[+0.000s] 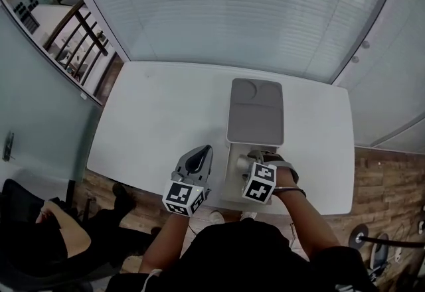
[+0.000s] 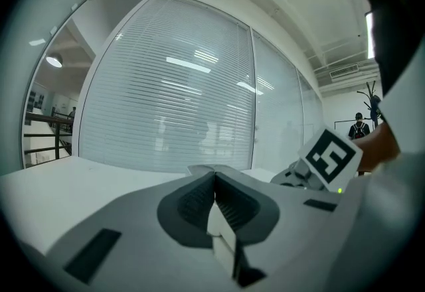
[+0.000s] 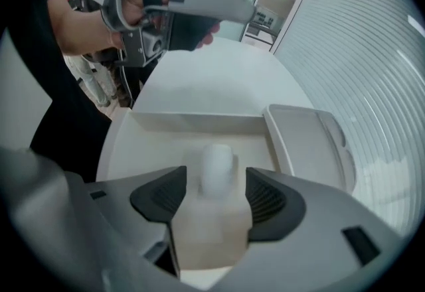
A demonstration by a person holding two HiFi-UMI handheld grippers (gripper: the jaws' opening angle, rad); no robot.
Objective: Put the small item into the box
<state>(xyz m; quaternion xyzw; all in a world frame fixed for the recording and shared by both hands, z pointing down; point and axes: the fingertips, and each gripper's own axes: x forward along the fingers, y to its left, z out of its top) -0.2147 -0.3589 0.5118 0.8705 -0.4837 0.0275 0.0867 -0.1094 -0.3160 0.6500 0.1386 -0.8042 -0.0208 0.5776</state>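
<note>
1. Layout: the box [image 1: 231,176] sits on the right half of the white counter [image 1: 159,118], at its near edge. Its lid [image 1: 255,115] is folded open to the far side.

2. Right gripper [image 3: 216,174]: it points steeply down into the near part of the box. The jaws stand wide apart. The item [image 3: 217,163], a small white rounded piece, shows in the gap between the 2 pads. Neither pad presses on it, so the gripper holds nothing.

3. Item position: inside the box walls, near the middle of the floor. It is blurred in the right gripper view. It probably rests on the floor, but contact cannot be confirmed.

4. Left gripper [image 2: 214,174]: it is held about level, to the left of the box over the near edge of the counter. The jaws are closed together with nothing between them. It touches neither box nor item.

5. Task status:
- Done, as judged here: the item is carried to the box, lowered inside, and is free of the pads.
- Left: lift the right gripper straight up, clear of the box walls, without knocking the item.
- Lid closing is not called for by the task.

6. Risk: a sideways withdrawal could catch the item on a pad and push it toward a wall.
</note>
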